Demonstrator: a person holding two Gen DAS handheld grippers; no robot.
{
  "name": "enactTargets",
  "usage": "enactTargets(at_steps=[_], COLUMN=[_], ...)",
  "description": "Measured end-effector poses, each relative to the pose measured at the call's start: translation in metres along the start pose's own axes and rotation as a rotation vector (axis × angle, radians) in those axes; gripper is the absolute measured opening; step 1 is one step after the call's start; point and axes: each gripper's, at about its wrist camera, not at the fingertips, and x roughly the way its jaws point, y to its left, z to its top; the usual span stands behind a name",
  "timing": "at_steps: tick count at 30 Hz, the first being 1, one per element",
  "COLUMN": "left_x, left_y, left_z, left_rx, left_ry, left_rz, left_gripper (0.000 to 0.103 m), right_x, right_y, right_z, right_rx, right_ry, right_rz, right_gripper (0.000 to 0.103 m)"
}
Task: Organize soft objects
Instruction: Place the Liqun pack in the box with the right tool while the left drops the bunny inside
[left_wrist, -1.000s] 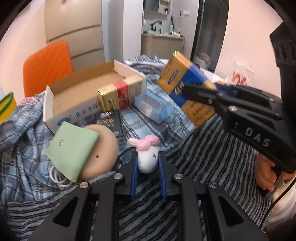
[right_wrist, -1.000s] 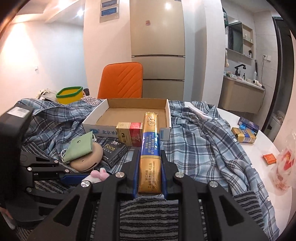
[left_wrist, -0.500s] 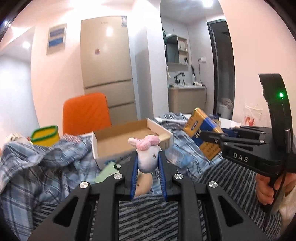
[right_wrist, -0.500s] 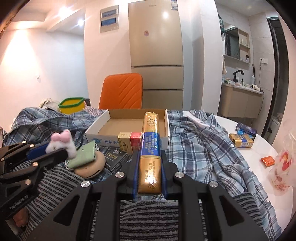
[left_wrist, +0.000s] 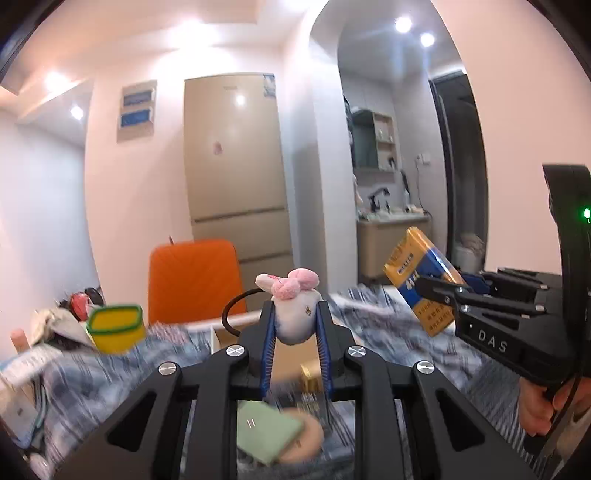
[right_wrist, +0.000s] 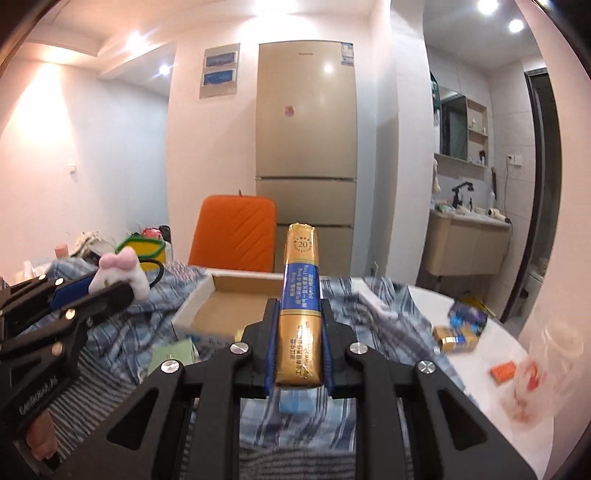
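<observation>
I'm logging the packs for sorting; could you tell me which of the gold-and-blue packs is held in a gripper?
The long gold-and-blue pack, clamped upright in the right gripper. The smaller gold-and-blue packs lie loose on the white table at right.

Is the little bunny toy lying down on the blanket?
No, the bunny toy is up in the air, squeezed between the left gripper's jaws.

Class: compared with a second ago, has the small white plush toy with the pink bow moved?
Yes. The plush toy, clamped in the left gripper, has risen: it lay on the striped cloth below the cardboard box, and now it hangs above it.
</observation>
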Motion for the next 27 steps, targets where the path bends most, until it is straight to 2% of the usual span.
enactTargets(at_steps=[3, 6, 11, 15, 20, 23, 27], left_x=[0.006, 0.015, 0.053, 0.084, 0.113, 0.131, 0.158], left_y=[0.002, 0.007, 0.016, 0.03, 0.045, 0.048, 0.055], left_z=[0.027, 0.052, 0.087, 0.105, 0.094, 0.077, 0.05], left_rx=[0.008, -0.025, -0.068, -0.078, -0.117, -0.125, -0.158], left_ry=[-0.019, -0.054, -0.076, -0.075, -0.035, 0.004, 0.091], left_rz=[0.0, 0.013, 0.027, 0.079, 0.083, 0.085, 0.07], left_gripper=[0.022, 0.022, 0.022, 0.022, 0.022, 0.022, 0.022], right_x=[0.006, 0.015, 0.043, 0.072, 0.102, 0.116, 0.143], right_y=[-0.002, -0.003, 0.0, -0.007, -0.024, -0.021, -0.024], right_z=[0.028, 0.054, 0.093, 0.111, 0.104, 0.089, 0.067], right_rx=[-0.009, -0.009, -0.01, 0.025, 0.115, 0.07, 0.084], right_ry=[-0.04, -0.078, -0.119, -0.126, -0.103, -0.101, -0.025], right_rz=[-0.009, -0.013, -0.016, -0.041, -0.043, -0.094, -0.048], right_gripper=[0.018, 0.018, 0.018, 0.018, 0.018, 0.018, 0.018])
